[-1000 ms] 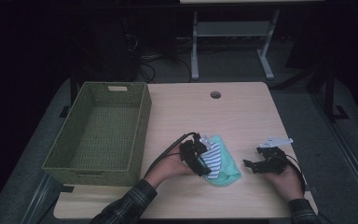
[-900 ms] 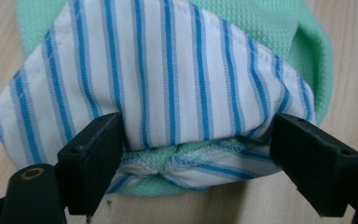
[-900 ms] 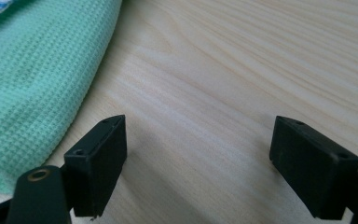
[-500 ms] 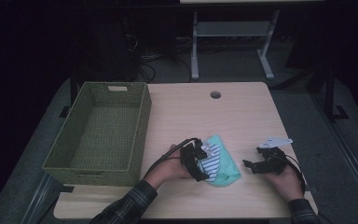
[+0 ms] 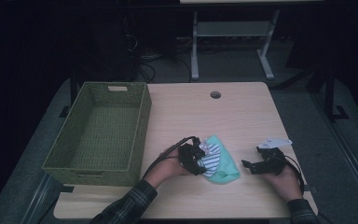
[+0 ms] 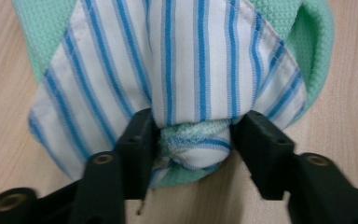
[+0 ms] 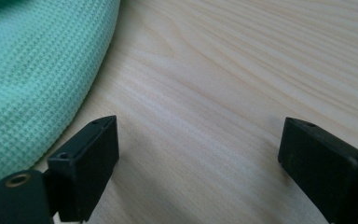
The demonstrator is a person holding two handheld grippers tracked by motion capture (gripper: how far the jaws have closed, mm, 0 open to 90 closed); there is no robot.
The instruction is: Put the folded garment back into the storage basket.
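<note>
Left claw pinches the cloth bundle; right claw waits w/ nothing in it.

The left gripper (image 6: 193, 144) is clamped on a bunched bit of the striped cloth (image 6: 177, 60), which lies folded in the green cloth (image 5: 223, 163) on the table (image 5: 242, 112), near the front edge. Prob. it grips the bunch so both lift together. The right gripper (image 7: 198, 163) sits low, jaws wide apart, just beside the green cloth, maybe ready to help. The basket (image 5: 140, 116) sits to the left, close enough to drop it in.

One green woven basket (image 5: 98, 133), one bundled cloth (image 5: 216, 158), two grippers: left gripper (image 5: 196, 161), right gripper (image 5: 251, 165)
</note>
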